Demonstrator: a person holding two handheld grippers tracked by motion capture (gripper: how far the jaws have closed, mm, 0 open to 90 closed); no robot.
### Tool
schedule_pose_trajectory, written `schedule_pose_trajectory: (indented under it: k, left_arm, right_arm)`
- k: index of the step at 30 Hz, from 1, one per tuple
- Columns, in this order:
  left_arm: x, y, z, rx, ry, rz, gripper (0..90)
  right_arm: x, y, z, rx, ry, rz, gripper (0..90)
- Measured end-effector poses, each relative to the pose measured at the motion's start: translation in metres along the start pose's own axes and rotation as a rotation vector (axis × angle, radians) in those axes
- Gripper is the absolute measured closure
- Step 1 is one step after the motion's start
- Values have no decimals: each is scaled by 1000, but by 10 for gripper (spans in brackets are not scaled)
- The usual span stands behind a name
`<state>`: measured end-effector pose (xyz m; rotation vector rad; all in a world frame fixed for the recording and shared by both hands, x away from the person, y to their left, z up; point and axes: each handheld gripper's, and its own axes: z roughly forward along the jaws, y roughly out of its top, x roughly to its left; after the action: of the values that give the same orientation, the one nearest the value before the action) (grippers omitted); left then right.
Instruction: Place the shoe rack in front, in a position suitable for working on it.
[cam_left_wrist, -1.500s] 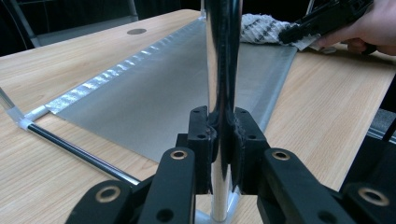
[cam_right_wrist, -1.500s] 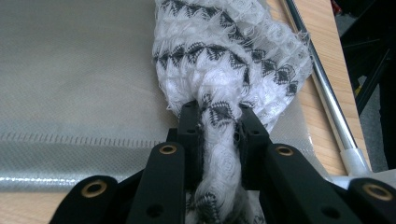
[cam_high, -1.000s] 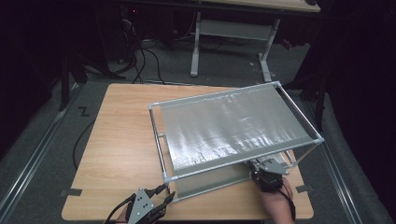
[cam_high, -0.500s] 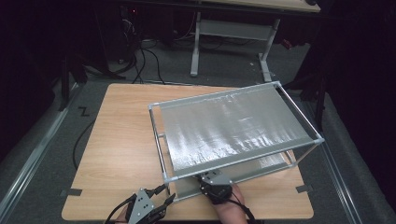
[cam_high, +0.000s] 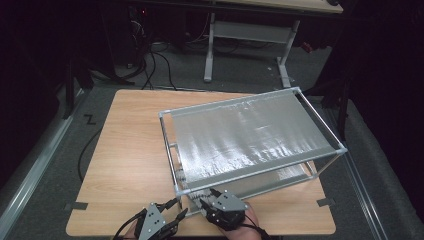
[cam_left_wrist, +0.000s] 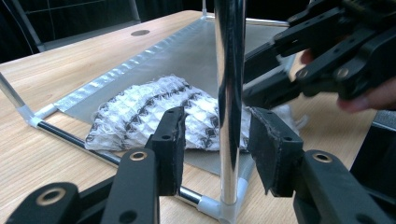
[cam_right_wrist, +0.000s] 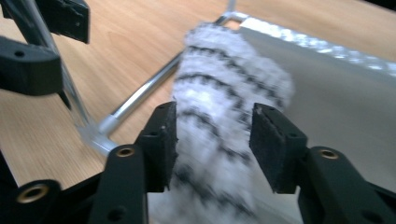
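Observation:
A metal-tube rack (cam_high: 177, 170) with silver fabric shelves stands on the wooden table (cam_high: 130, 150). On its lower shelf lies a white cloth with a black pattern (cam_left_wrist: 140, 116), near the front left corner. My left gripper (cam_high: 179, 207) is open at that corner, its jaws either side of the upright post (cam_left_wrist: 229, 70) without pressing on it. My right gripper (cam_high: 206, 197) is just to its right, reaching into the lower shelf. Its jaws have just been opening, and the cloth (cam_right_wrist: 224, 79) lies loose between them.
The rack takes up the right half of the table and its top sheet (cam_high: 245, 135) hides most of the lower shelf. Bare wood stretches to the left. Behind the table stand a desk frame (cam_high: 245, 40) and floor cables (cam_high: 155, 65).
My right gripper has travelled left along the rack's front edge, from its right corner to its left corner, and its jaws have spread apart. The left gripper has stayed put.

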<state>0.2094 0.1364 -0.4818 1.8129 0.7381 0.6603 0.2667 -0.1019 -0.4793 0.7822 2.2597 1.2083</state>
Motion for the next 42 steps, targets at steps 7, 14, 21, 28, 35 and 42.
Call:
schedule_pose_trajectory:
  k: [7, 14, 21, 28, 35, 42]
  left_arm:
    - [0, 1, 1, 0, -5, -4, 567]
    - [2, 0, 1, -9, 2, -12, 565]
    - [1, 2, 2, -25, 5, -29, 570]
    - [1, 4, 4, -28, -8, -43, 693]
    - [-2, 5, 5, -33, -15, -35, 795]
    - [-3, 4, 6, -48, -20, -48, 801]
  right_arm:
    - [0, -15, 12, 94, -13, 11, 672]
    - [19, -5, 19, 62, 53, -6, 669]
    - [28, 8, 31, 21, 35, 20, 519]
    - [28, 1, 45, 85, 65, 48, 536]
    - [32, 0, 44, 90, 59, 40, 626]
    - [30, -2, 42, 94, 62, 15, 681]
